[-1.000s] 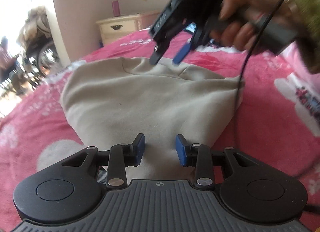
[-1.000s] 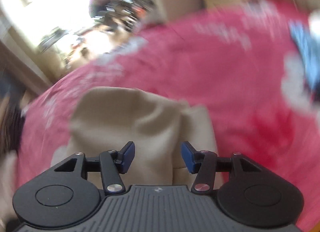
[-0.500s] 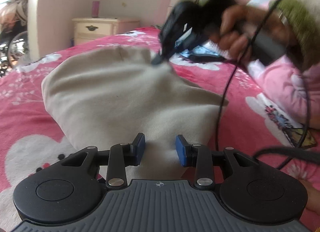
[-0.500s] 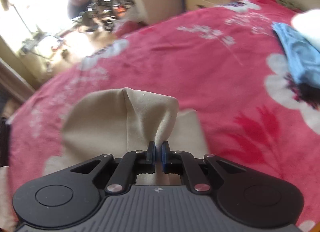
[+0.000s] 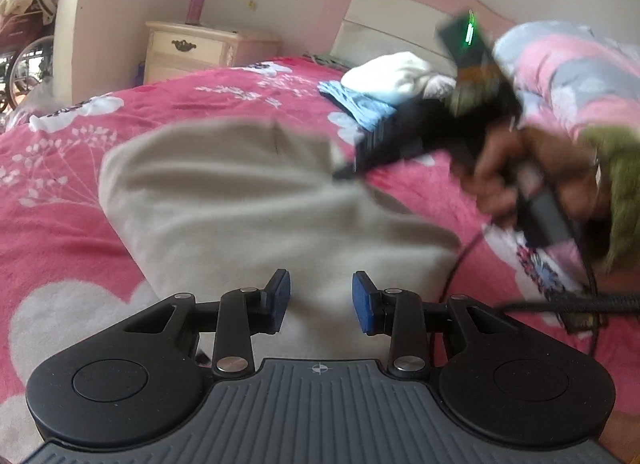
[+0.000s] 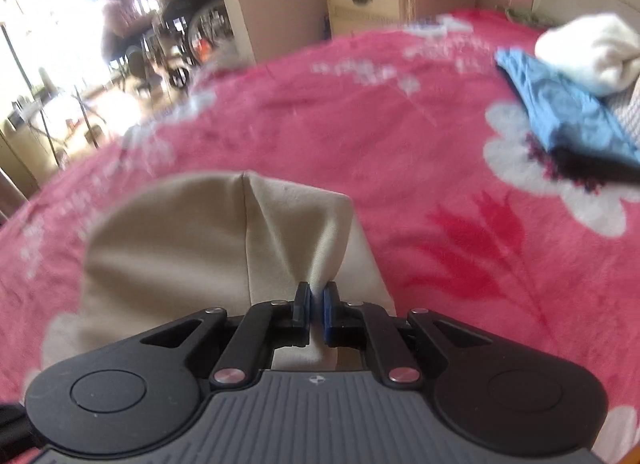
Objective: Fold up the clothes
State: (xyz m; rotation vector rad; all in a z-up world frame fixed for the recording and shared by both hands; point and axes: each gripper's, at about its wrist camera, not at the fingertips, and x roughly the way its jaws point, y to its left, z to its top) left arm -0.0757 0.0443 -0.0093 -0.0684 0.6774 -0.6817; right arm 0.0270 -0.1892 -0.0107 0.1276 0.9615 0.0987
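Lay spread on the pink flowered blanket point(image 6: 460, 168): a beige garment point(image 5: 248, 208), one rounded end toward the far side of the bed. Was pinched along its near-right edge by the right gripper point(image 6: 318, 306), blue pads pressed together on a raised pleat of the cloth, folds fanning up and away from the clamp. Seen from the left wrist as a blurred dark tool, tip down on the garment's far right corner, gripped by a hand point(image 5: 520, 168) in a green sleeve point(image 5: 618, 184), a black cable point(image 5: 464, 256) trailing from it.

Hung over the garment's near end: the left gripper point(image 5: 321, 301), jaws standing apart with beige cloth showing in the gap behind them; no pad visibly pressing on fabric, though contact underneath could not be told.

Farther out, toward the headboard point(image 5: 384, 24): a folded blue cloth point(image 6: 560, 112) with a white bundle point(image 6: 592, 52) resting against its far edge, well apart from the beige piece. Beyond the bed, against the wall: a cream nightstand point(image 5: 192, 50) bearing a small pink cup point(image 5: 197, 8). Through the bright doorway at left: a wheelchair point(image 6: 200, 36) and a seated person point(image 6: 120, 24).
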